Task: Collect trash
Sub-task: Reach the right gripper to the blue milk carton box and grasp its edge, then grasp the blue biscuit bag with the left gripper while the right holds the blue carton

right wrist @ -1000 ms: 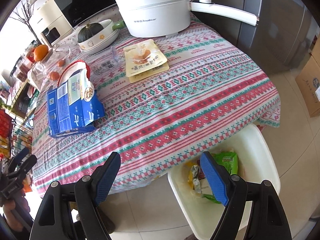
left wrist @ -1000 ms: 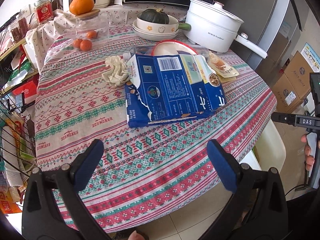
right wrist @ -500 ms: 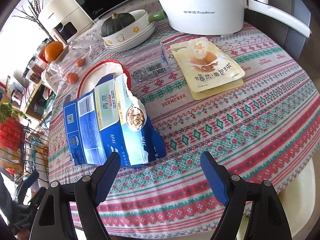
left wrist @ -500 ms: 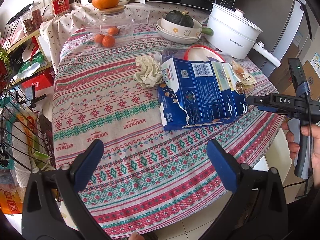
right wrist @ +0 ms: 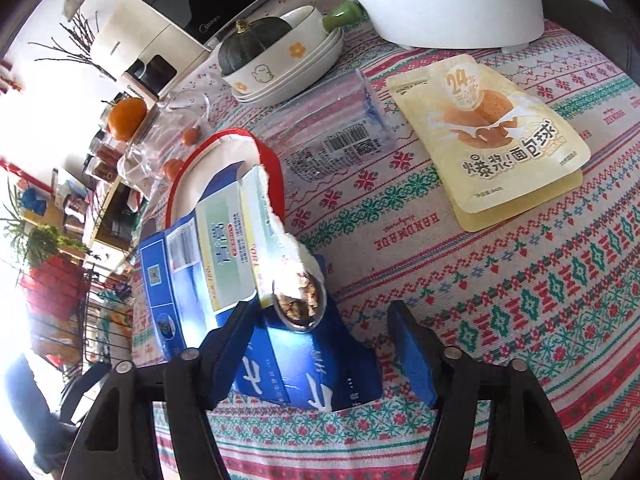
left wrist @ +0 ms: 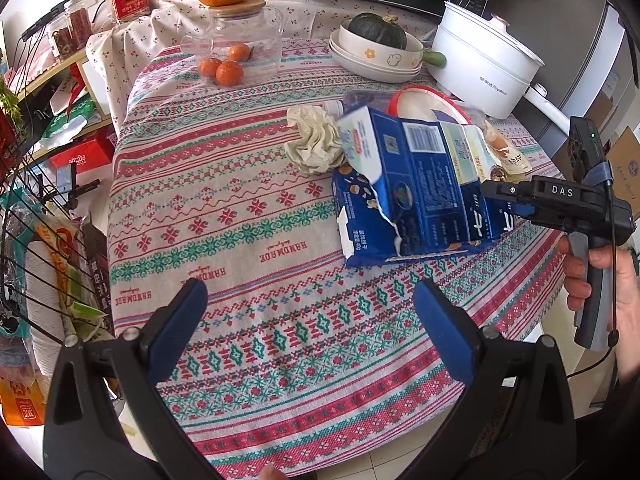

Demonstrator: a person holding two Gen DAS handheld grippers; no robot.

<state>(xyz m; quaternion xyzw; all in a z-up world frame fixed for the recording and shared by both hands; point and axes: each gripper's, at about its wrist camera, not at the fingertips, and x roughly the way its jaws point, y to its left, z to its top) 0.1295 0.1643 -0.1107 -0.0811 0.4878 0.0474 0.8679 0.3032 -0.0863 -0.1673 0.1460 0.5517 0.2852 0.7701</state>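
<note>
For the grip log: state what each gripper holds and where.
Nothing yet. The right gripper straddles the near end of the torn blue box, jaws have just been closing, one pad not visibly touching. The left gripper: open, empty.

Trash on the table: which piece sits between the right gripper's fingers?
The torn blue box, lying between the right gripper fingers, whose jaws have just been closing. The yellow pouch and crumpled tissue lie apart.

pot (left wrist: 480,62) white, far edge | squash (left wrist: 376,30) in bowl | oranges (left wrist: 226,68) possibly bagged
</note>
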